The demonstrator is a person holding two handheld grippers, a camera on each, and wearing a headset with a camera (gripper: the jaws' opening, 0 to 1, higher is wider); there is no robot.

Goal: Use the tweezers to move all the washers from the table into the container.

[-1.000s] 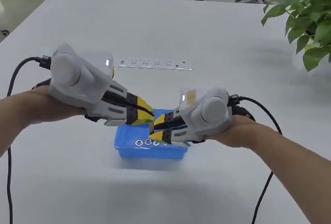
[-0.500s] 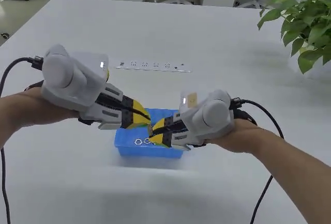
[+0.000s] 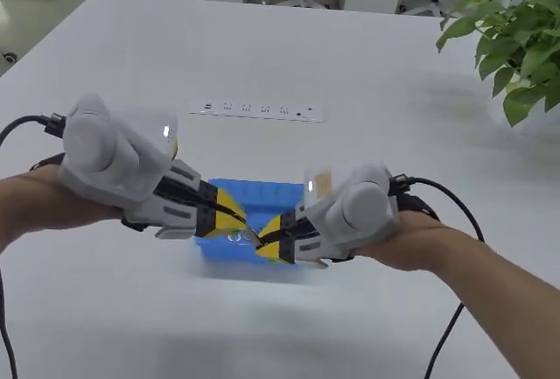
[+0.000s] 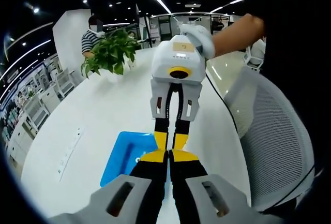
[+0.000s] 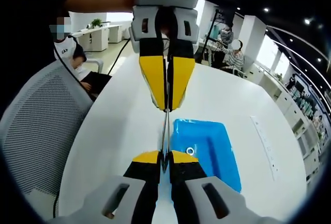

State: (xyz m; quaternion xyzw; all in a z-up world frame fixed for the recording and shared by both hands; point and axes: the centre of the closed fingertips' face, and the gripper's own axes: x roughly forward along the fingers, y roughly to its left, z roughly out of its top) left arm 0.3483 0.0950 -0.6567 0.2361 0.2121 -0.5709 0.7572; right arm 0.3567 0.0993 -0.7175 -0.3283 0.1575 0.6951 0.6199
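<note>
Tweezers (image 5: 165,131) between left gripper (image 5: 166,107), right gripper (image 5: 164,158) (fingers (image 5: 150,79) closed).

Smooth blue plastic container (image 5: 207,146), faintly sheeny white table (image 3: 350,73) (tweezers (image 5: 165,125): thin bare metal)

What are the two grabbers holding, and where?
The tweezers, one end each: the left gripper pinches one end in its jaws, the right gripper the other.
</note>
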